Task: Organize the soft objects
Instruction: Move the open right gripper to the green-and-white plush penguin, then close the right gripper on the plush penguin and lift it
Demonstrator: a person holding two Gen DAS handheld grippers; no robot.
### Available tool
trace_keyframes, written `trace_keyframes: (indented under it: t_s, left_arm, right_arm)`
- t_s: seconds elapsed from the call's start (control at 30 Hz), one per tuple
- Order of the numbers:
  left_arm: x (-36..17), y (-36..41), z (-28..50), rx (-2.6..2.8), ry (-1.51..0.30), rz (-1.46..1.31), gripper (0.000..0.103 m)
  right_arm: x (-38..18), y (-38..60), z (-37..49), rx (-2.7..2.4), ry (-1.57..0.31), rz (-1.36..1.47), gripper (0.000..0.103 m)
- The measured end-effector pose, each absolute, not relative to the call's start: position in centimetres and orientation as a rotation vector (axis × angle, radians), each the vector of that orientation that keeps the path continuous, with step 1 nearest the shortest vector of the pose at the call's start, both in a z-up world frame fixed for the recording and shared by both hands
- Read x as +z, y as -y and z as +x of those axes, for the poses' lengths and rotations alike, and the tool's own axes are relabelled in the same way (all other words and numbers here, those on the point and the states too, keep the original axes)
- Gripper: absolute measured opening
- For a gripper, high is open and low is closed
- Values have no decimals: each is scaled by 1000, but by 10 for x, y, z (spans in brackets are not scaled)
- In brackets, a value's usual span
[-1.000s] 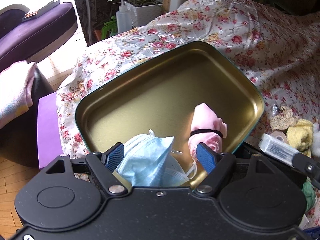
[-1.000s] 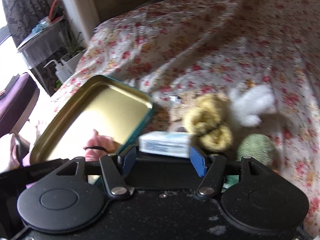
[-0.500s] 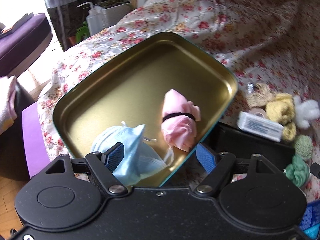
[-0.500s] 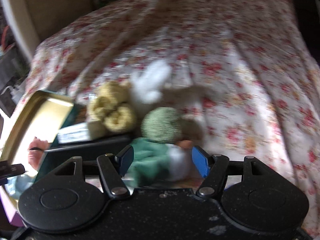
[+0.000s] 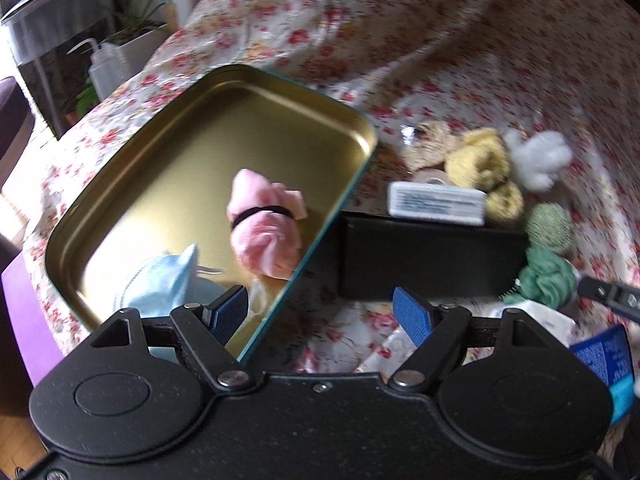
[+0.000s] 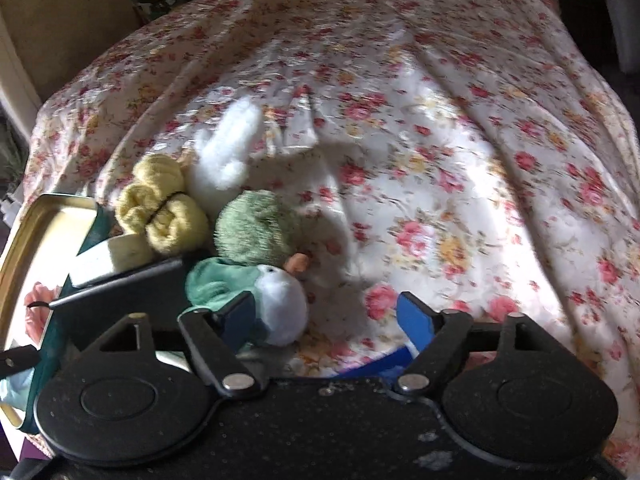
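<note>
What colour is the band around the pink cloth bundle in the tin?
Black, clearest in the left wrist view.

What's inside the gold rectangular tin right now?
Inside the gold rectangular tin: a pink rolled cloth bound with a black band and a light blue face mask. The left gripper's body covers the mask's near part and the tin's near corner.

**My two hand-held grippers**

My left gripper (image 5: 322, 314) has a matte black body with two round discs, triangle cut-outs, silver screws and blue ribbed pads. My right gripper (image 6: 326, 318) looks the same, but with white dusty specks.
</note>
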State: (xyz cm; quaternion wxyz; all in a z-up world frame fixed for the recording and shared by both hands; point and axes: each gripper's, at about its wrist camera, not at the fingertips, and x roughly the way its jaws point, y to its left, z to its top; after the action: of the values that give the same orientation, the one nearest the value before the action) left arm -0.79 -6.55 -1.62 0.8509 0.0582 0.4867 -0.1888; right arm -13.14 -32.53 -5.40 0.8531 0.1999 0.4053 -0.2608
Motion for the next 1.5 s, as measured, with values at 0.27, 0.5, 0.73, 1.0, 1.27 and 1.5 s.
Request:
trace_keyframes:
  t_s: [0.27,0.5,0.73,1.0,1.27,1.5]
  left_arm:
    - [-17,76,-17,-439,-1015,185,76]
    - [-20,81,-18,-442,-1023,209,76]
    - [-22,86,-21,-457,-1029,237,76]
    - [-26,95,-24,-469,-1028,284,76]
    - [-25,99,-30,-489,-1013,299,76]
    - [-18,105,-38,-593,-988,275,76]
  right_arm:
    - [-61,307,-96,-487,-863,327,101]
    - [-77,309,-72,-512,-914,283,102]
    - [-86,321,-71,-499,-922,369,101]
    - [-92,340,-85,-423,-868,540,71]
    - [-80,326,-86,-422,-858,456,60]
    - [-69,341,-104,-493,-829,428,56]
